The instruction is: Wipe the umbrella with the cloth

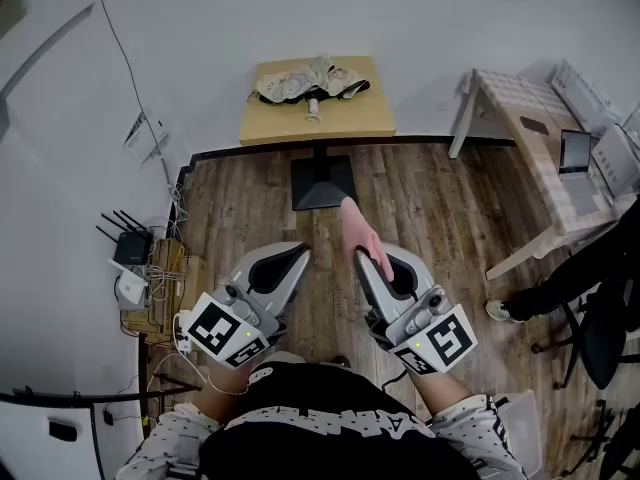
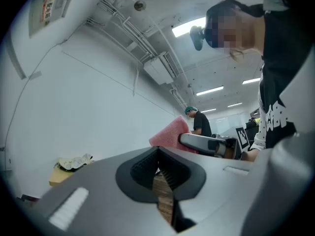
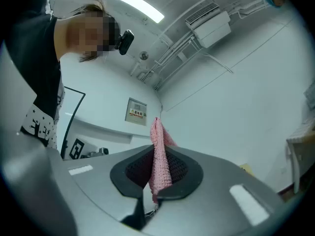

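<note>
The umbrella (image 1: 310,80), folded, cream and black, lies on a small wooden table (image 1: 370,118) at the far wall; the left gripper view shows it far off at the umbrella (image 2: 74,161). My right gripper (image 1: 362,258) is shut on a pink cloth (image 1: 357,228), which sticks up from its jaws. The right gripper view shows the cloth (image 3: 159,166) pinched between the pads of the right gripper (image 3: 153,157). My left gripper (image 1: 299,252) is shut with nothing in it, beside the right one above the floor. In the left gripper view the left gripper (image 2: 158,155) has its jaws together, with the cloth (image 2: 170,133) beyond.
The table's dark pedestal base (image 1: 320,181) stands on the wooden floor. A router (image 1: 130,248) and cables lie by the left wall. A white folding table (image 1: 520,108) with a laptop (image 1: 574,153) stands at right, a seated person's leg (image 1: 560,278) beside it.
</note>
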`<state>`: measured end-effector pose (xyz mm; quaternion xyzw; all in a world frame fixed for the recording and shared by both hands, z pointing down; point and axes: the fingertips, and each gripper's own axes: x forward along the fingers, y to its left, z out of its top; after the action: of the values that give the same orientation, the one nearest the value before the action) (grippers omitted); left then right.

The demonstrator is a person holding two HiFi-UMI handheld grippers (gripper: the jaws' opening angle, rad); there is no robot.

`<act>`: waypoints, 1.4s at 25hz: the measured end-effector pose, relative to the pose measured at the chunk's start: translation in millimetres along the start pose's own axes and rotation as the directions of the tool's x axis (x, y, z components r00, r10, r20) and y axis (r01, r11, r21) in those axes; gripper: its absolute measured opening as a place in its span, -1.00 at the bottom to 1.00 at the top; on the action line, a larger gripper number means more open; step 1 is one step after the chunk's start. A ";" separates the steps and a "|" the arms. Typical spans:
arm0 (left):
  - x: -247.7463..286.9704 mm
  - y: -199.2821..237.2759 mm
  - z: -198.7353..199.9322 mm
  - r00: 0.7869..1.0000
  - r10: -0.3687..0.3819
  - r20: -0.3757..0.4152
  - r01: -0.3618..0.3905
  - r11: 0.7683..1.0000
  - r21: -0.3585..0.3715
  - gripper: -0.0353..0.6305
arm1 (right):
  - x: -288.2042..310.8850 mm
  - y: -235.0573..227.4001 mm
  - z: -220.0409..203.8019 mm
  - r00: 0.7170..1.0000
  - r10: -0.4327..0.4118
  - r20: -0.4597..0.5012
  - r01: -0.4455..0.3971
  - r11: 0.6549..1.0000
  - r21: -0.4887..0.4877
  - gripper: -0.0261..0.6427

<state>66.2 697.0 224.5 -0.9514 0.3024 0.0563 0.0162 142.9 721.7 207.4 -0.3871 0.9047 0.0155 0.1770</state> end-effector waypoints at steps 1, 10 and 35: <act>0.6 -1.2 1.0 1.000 -0.001 0.003 0.001 1.000 -0.001 -0.90 | -0.9 -0.2 1.2 1.000 0.000 0.002 0.000 1.000 -0.001 -0.83; -4.3 -6.8 2.9 1.000 0.002 0.004 -0.002 1.000 -0.009 -0.90 | -7.9 0.8 -0.2 1.000 -0.008 0.008 0.007 1.000 0.025 -0.83; 39.2 159.5 -18.1 0.999 0.000 0.048 0.003 0.998 -0.061 -0.90 | 123.8 -70.9 -50.2 0.993 -0.030 -0.118 0.023 0.998 -0.062 -0.83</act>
<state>7.6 543.1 238.4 -0.9501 0.2993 0.0884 -0.0056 98.6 577.7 221.1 -0.4046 0.9076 0.0177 0.1112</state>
